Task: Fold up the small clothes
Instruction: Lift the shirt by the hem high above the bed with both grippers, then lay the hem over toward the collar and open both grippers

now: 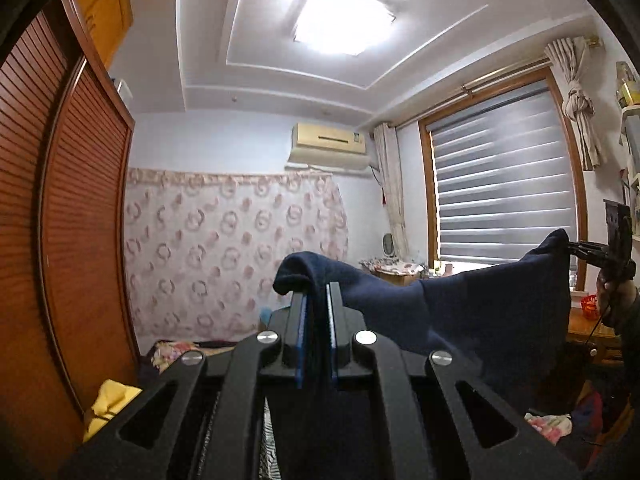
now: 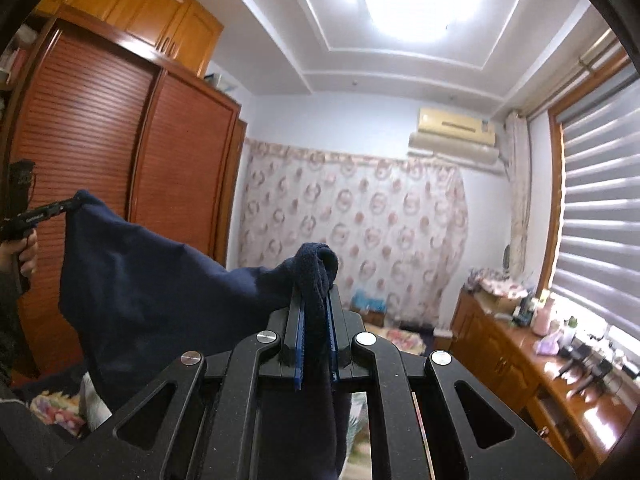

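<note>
A dark navy garment (image 1: 472,312) hangs in the air, stretched between both grippers. My left gripper (image 1: 317,292) is shut on one corner, and the cloth bunches over its blue-padded fingertips. At the far right of the left wrist view, the right gripper (image 1: 576,246) pinches the other corner, held by a hand (image 1: 612,300). In the right wrist view my right gripper (image 2: 316,292) is shut on a bunched corner of the navy garment (image 2: 160,292), which sags to the left. The left gripper (image 2: 74,204) grips the far corner at the left edge. Both grippers point level, high above the bed.
A brown louvred wardrobe (image 1: 72,220) stands on the left. A floral curtain (image 1: 232,248) covers the far wall under an air conditioner (image 1: 330,148). A window with grey blinds (image 1: 504,200) is on the right, above a wooden cabinet (image 2: 532,356) cluttered with small items. Floral bedding (image 2: 56,412) and a yellow cloth (image 1: 108,404) lie below.
</note>
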A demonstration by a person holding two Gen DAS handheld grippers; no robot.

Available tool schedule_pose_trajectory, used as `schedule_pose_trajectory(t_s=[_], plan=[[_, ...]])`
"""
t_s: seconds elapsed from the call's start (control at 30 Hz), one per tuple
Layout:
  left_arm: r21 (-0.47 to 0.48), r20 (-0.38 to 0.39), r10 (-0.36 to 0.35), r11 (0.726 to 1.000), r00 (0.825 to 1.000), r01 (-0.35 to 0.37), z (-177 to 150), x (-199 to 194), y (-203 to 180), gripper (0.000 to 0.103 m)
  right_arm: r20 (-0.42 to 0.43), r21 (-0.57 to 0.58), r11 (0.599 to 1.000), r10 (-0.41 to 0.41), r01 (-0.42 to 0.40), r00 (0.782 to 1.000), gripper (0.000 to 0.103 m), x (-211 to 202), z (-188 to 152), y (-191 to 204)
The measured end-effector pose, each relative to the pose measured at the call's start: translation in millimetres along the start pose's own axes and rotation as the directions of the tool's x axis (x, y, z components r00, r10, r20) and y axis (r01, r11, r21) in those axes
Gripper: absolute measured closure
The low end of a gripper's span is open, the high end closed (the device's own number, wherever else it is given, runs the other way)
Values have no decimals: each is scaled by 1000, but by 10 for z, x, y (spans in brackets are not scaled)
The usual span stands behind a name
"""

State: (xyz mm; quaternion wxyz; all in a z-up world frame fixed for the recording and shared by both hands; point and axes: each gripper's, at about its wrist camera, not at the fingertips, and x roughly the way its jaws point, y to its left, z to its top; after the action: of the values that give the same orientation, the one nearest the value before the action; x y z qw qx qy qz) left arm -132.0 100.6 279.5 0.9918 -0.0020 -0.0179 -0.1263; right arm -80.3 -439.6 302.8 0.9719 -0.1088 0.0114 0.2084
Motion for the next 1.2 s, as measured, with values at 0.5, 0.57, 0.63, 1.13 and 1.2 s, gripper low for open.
schedule_pose_trajectory(t_s=[0.5, 0.57, 0.63, 1.13, 1.2], plan=[[-25, -213, 76, 996, 974, -83, -893, 1436, 478, 97, -208, 20, 1000, -16, 20, 978, 97, 1301, -691, -370], [-26, -265, 87, 995, 960, -97, -1244, 1802, 562, 97, -273, 31, 999, -8, 17, 962, 97, 1757, -1016, -440], [-17, -318, 104, 993, 942, -115, -1571, 2108, 613, 97, -329, 48, 999, 6, 10, 944, 97, 2161, -1337, -501], [24, -551, 141, 988, 822, -153, -2887, 3605, 768, 96, -585, 85, 994, -9, 73, 811, 96, 4043, -2981, -690], [18, -567, 133, 989, 813, -150, -2945, 3670, 790, 95, -601, 104, 991, -8, 87, 799, 94, 4123, -3031, -730]])
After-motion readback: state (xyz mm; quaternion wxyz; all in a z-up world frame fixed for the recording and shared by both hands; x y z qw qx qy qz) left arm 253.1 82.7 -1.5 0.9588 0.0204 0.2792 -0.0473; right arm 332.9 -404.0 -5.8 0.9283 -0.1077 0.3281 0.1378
